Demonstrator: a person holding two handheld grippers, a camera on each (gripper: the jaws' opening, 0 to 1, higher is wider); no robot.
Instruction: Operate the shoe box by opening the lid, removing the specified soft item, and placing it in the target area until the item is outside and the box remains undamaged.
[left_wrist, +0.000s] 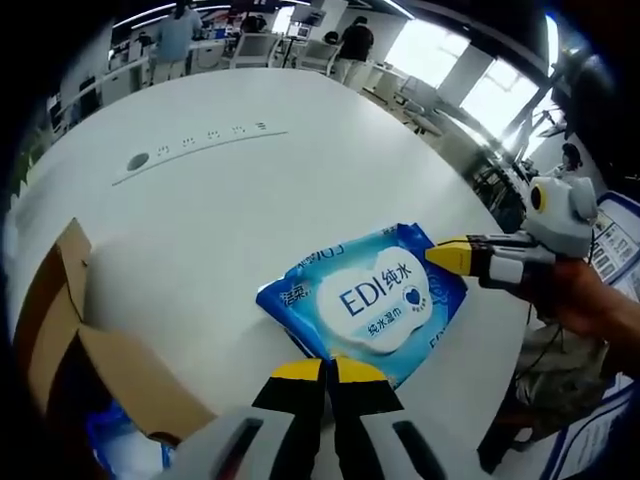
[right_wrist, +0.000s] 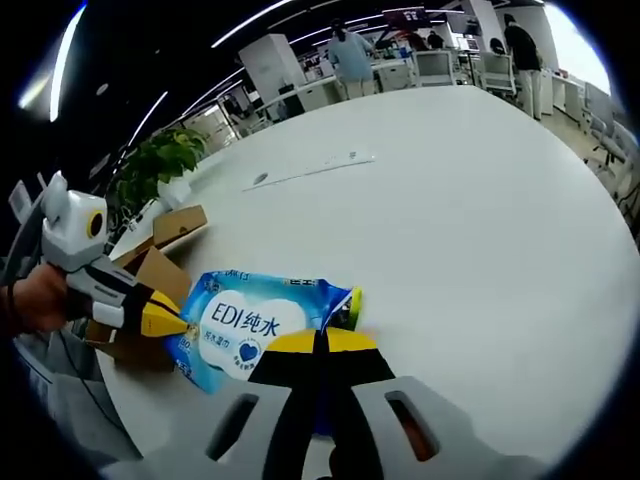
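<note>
Two closed grippers, left (left_wrist: 325, 372) and right (right_wrist: 320, 342), pinch the wipes pack (left_wrist: 365, 302) beside the box (left_wrist: 60, 330); opposing pulls could tear it.

Big round white table (left_wrist: 300, 170) takes up most of the frame. A blue wet-wipes pack (left_wrist: 365, 300) lies flat at lower center, and an open cardboard shoe box (left_wrist: 70, 330) sits at the lower-left edge.

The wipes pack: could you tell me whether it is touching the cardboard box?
Apart. In the left gripper view, bare white table separates the wipes pack from the open cardboard box further along the tabletop.
</note>
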